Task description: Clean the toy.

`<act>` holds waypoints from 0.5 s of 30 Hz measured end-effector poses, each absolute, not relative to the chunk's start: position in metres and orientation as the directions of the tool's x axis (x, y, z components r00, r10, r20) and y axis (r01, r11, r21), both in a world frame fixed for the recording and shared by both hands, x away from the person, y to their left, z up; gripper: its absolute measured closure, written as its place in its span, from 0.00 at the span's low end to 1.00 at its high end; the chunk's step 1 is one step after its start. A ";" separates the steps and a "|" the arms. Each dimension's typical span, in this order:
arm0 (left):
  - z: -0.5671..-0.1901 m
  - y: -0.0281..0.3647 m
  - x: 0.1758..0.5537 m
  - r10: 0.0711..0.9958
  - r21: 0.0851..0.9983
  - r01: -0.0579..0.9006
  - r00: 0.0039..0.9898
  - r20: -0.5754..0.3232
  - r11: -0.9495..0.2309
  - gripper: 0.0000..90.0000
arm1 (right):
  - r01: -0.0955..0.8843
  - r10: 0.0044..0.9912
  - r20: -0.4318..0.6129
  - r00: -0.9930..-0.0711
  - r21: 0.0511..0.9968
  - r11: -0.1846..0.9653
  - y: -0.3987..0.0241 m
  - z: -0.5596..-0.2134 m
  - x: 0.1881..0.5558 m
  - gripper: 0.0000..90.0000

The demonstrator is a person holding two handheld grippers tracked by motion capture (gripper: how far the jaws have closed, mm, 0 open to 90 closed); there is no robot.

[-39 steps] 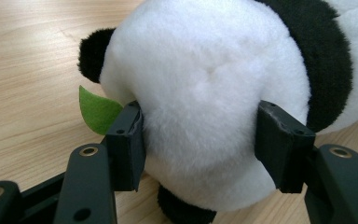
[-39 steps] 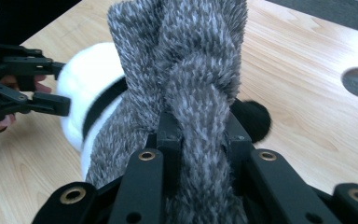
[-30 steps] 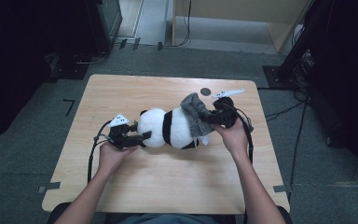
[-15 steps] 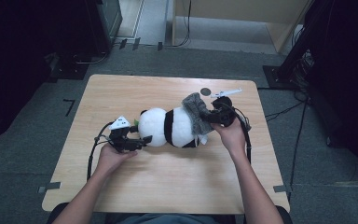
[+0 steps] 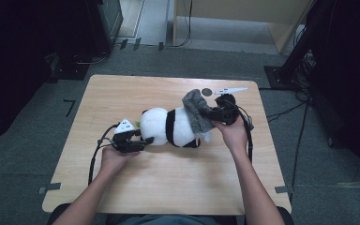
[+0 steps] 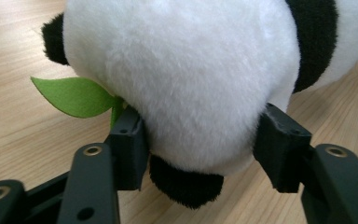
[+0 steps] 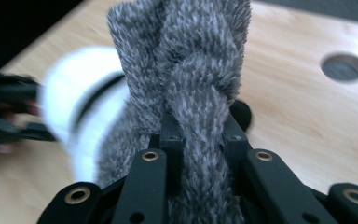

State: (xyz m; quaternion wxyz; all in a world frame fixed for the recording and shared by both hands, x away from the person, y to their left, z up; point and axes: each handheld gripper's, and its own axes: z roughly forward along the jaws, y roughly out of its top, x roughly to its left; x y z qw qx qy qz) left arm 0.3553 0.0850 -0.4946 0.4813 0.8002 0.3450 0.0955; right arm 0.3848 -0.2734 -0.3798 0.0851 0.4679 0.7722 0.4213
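High view: the table (image 5: 122,187) carries a plush panda (image 5: 171,126) lying on its side a little right of the middle, nearer the far edge than the near one, with a small round hole (image 5: 207,92) in the top by the far edge. A grey cloth (image 5: 197,110) drapes over the panda's right end. The left gripper (image 5: 143,140) sits at the panda's left end, the right gripper (image 5: 211,114) at the cloth. Left gripper view: its jaws have just been closing and now stand on both sides of the panda's white, rounded end (image 6: 186,84), the left pad touching the fur, the right one at its edge; a green felt leaf (image 6: 74,95) sticks out beside the left jaw. Right gripper view: its jaws are clamped tight on a bunched fold of the cloth (image 7: 186,79).
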 end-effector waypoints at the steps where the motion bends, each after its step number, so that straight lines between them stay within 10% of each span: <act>1: -0.494 0.085 0.355 0.644 0.837 0.462 0.742 -0.184 -0.293 0.49 | 0.641 0.784 0.266 -0.561 0.739 0.208 -0.270 -0.375 0.382 0.86; 15: -0.492 0.086 0.355 0.645 0.836 0.469 0.739 -0.194 -0.286 0.49 | 0.567 0.637 0.282 -0.718 0.767 0.301 -0.194 -0.356 0.369 0.86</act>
